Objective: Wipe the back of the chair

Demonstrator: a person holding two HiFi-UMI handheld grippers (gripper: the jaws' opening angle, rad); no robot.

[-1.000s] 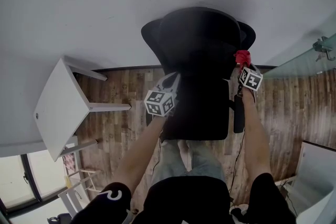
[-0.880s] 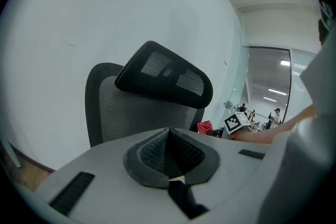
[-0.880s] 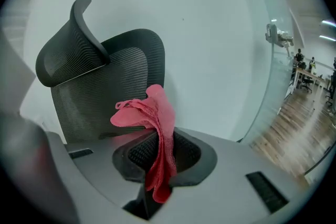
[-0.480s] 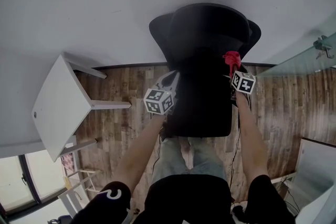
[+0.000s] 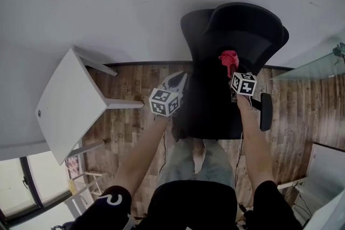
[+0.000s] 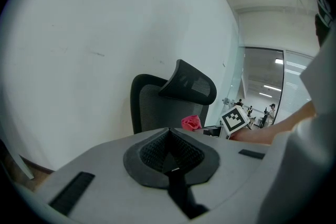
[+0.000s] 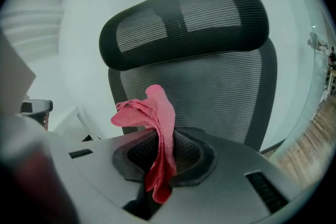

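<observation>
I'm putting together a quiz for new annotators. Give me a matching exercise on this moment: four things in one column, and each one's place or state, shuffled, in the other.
Things
1. red cloth
2. black mesh office chair
3. white square table
4. left gripper

Place or state
a. shut, holding nothing
b. left side of the head view
c. clamped in the right gripper
d. upper right of centre in the head view

Pairs: 1-c, 2-d, 3-b, 4-a

Your arms and grippers: both reaching forward.
Your left gripper (image 5: pixel 179 79): jaws together, nothing between them; left forearm (image 5: pixel 141 154) angled inward. Your right gripper (image 5: pixel 233 70): jaws clamped on a red cloth (image 5: pixel 228 58); right forearm (image 5: pixel 253 143) nearly straight.
</observation>
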